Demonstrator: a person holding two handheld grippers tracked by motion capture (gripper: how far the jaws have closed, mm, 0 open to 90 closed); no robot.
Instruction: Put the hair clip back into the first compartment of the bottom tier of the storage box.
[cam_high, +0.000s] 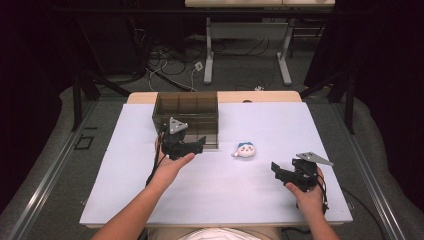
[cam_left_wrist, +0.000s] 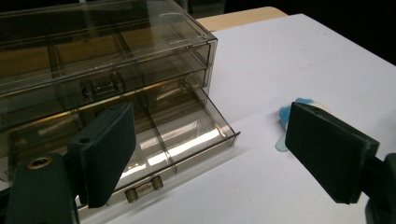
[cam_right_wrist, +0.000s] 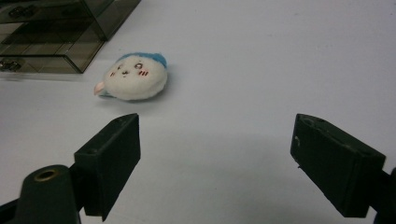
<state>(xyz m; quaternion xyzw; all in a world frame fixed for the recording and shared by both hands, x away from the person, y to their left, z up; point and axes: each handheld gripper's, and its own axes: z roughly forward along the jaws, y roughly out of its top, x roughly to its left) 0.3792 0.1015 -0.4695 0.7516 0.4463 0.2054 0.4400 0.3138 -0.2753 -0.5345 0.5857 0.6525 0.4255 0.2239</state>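
Plush toy (cam_left_wrist: 299, 103) half hidden behind left gripper (cam_left_wrist: 210, 158) fingers, wide apart; right gripper (cam_right_wrist: 215, 163) fingers wide, empty.

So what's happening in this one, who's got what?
A person works at a white table with a gripper in each hand. The left gripper sits at the smoky clear drawer box, whose bottom drawer is pulled out and looks empty; its jaws are open and hold nothing. The right gripper hangs over the table, jaws open and empty, pointing toward a small white plush toy with a blue top. The toy lies on the table beside the drawer, untouched.
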